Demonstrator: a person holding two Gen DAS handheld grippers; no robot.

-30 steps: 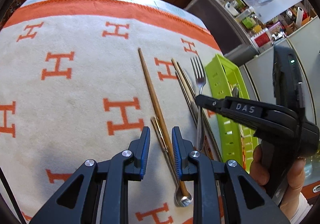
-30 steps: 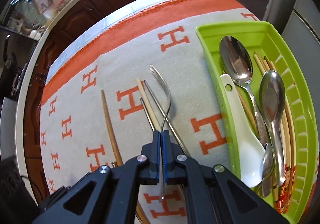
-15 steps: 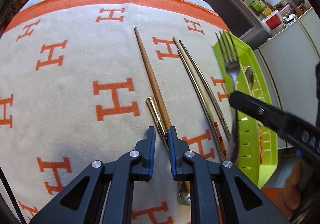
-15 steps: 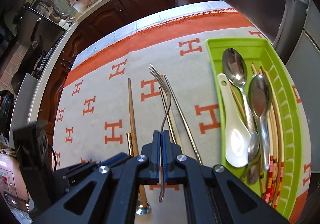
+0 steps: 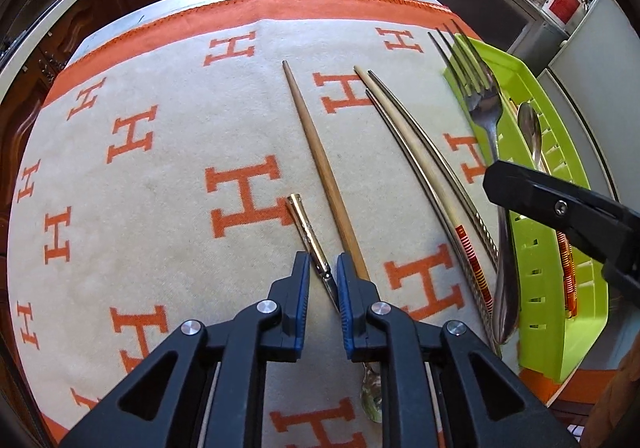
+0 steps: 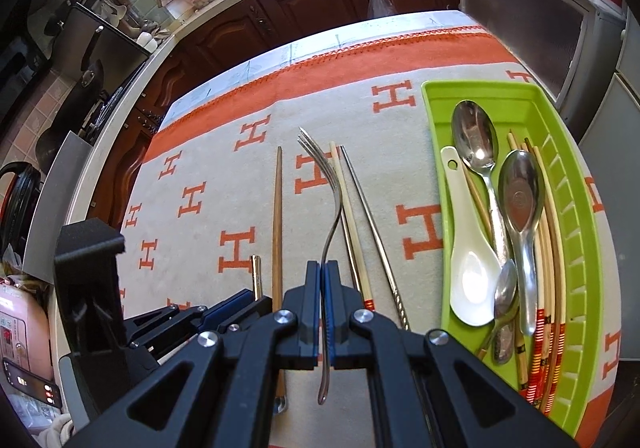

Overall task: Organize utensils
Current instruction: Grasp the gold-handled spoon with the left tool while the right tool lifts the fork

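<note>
Now the right hand-held gripper is clamped on the handle of the curved stainless-steel fork, which hangs above the cream-and-orange H-patterned cloth on the tabletop, tines pointing away. The step, as I judge it, is carrying it to the lime-green plastic tray — so keep the fork level, align it lengthwise with the spoons already there, and release low. The left hand-held gripper has its fingers slightly apart astride the slim gold-coloured spoon handle, beside the long brown wooden chopstick — not clamped yet.
</note>
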